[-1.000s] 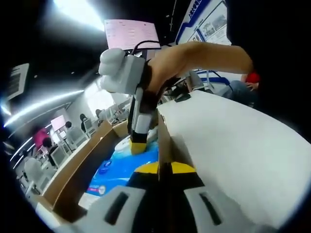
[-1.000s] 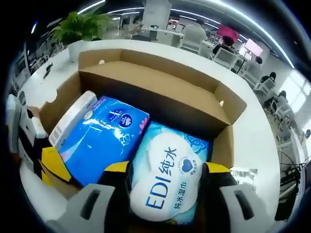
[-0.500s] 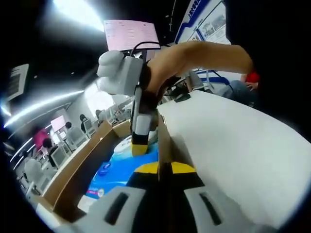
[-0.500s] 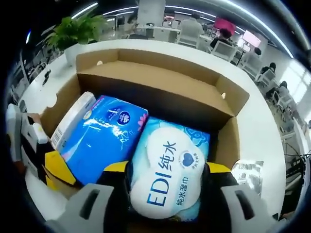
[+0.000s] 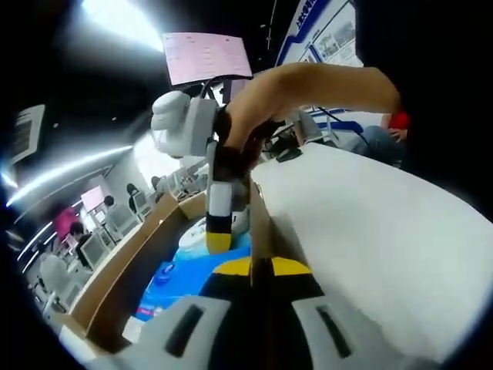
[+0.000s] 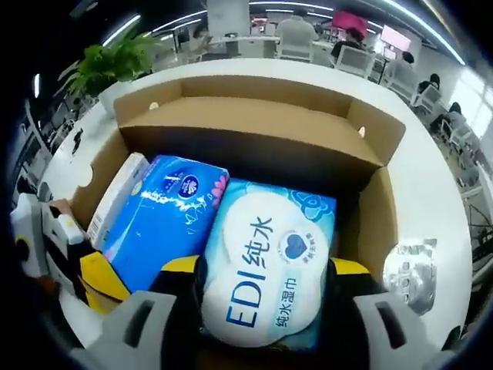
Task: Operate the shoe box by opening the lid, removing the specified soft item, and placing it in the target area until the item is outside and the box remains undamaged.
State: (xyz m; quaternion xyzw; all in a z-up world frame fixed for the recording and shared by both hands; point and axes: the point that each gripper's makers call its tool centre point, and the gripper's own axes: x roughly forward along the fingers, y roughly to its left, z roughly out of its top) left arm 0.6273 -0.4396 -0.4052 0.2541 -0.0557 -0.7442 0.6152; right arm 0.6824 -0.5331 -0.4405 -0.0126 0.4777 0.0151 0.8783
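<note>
Wet-wipes pack (image 6: 266, 281), the soft item, sits between the right gripper (image 6: 262, 308)'s jaws, which pinch its near end while it still lies low in the open shoe box (image 6: 254, 123). Just left of that gripper lies a blue pack (image 6: 166, 220), touching the wipes. The left gripper (image 5: 258, 270), jaws pressed together on the box's side wall, steadies it on the white bench (image 5: 370, 223). A skewed lift could snag the cardboard wall to the right or drag the blue pack along; a weak pinch may let the slick wrapper slide out.

L gripper (image 5: 260, 270) pinching box wall (image 5: 259, 220), R gripper (image 5: 219, 235) inside
</note>
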